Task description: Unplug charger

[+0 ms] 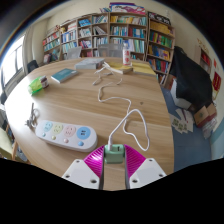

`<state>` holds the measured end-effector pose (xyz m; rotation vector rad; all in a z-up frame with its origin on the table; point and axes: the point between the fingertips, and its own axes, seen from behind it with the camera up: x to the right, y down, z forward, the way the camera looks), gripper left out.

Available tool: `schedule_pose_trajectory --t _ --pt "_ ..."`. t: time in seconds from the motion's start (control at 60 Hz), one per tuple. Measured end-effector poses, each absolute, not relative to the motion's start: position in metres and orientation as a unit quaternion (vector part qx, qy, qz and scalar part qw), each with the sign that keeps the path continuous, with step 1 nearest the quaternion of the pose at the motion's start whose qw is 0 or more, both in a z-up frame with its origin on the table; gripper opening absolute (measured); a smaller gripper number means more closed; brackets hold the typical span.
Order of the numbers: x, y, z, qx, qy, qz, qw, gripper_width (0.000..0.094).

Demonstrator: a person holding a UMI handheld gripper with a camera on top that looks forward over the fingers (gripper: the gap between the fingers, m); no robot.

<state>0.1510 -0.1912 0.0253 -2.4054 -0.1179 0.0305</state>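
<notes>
My gripper point(115, 160) is shut on a small green charger point(115, 153), with both magenta pads point(95, 162) pressed against its sides. The charger is held above the wooden table point(100, 105), apart from the white power strip point(62, 133), which lies just ahead and to the left of the fingers. A white cable point(128, 122) runs from the top of the charger, loops over the table and leads off toward the far side.
A green object point(38, 86) and a blue book point(63, 74) lie on the table's far left. Small items point(92, 64) sit at the far edge. Bookshelves point(128, 35) line the back wall. A dark chair point(190, 72) stands at the right.
</notes>
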Motion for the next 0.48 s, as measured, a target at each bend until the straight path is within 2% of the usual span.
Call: schedule_pose_trajectory --t 0.05,0.217,0.267,0.333,0.367,0.433,0.483 --pt "0.152 -0.200 0.018 -0.939 -0.049 0.011 0.341 0.0296" --pt "0.144 -0.180 0.015 -0.935 -0.040 0.011 0.351 0.0375" --pt "0.145 -0.175 0.020 -0.932 -0.034 0.006 0.360 0.0477" --pt "0.151 -0.173 0.034 -0.929 -0.027 -0.009 0.369 0.0694" --pt "0.149 -0.170 0.038 -0.927 -0.023 -0.011 0.375 0.0772" --pt "0.146 -0.173 0.052 -0.923 -0.013 -0.011 0.384 0.0844" --pt "0.145 -0.180 0.064 -0.922 -0.007 -0.013 0.388 0.0852"
